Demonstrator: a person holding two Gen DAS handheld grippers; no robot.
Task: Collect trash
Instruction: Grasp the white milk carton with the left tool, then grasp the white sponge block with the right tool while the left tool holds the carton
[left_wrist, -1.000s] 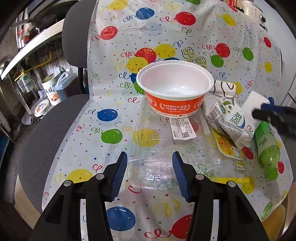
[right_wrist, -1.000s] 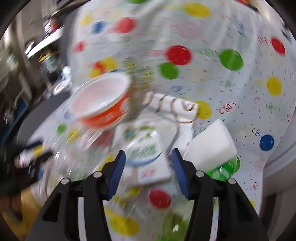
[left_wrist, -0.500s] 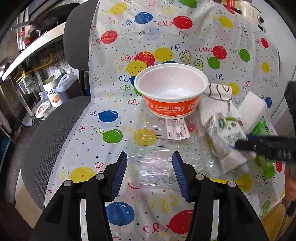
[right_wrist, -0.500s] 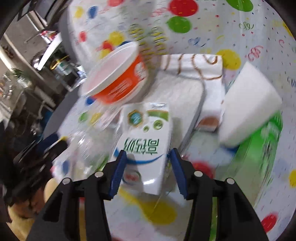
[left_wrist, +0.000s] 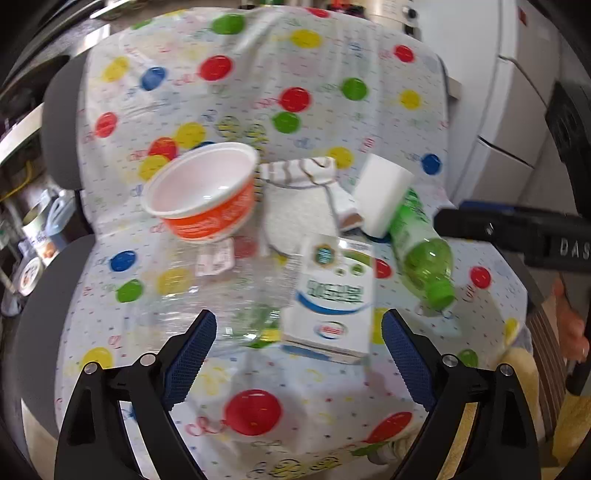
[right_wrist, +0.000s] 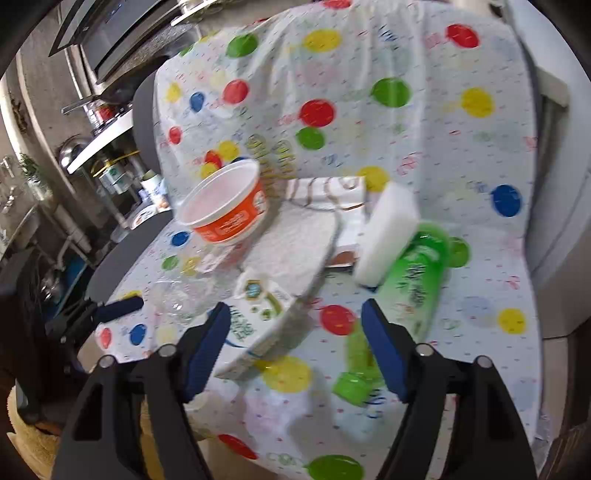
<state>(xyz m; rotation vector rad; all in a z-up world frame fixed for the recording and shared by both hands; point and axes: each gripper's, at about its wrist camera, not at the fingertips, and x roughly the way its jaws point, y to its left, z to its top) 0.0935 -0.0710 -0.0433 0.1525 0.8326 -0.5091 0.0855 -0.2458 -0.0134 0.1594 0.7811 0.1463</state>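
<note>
Trash lies on a balloon-print sheet over a chair: an orange bowl, a white milk carton, a green bottle, a white cup and a clear plastic container. My left gripper is open, its jaws still widening, with the carton's near end just ahead between them, untouched. My right gripper is also opening, carton by its left finger, bottle by its right, gripping nothing.
A grey paper plate and a patterned paper bag lie behind the carton. The grey chair back shows at the left, with cluttered shelves beyond. White cabinets stand at the right. A hand shows at the right edge.
Both grippers' jaws have spread wider. The left gripper has swung right, from the clear container to the carton. The right gripper has drawn back from the carton it was over.
</note>
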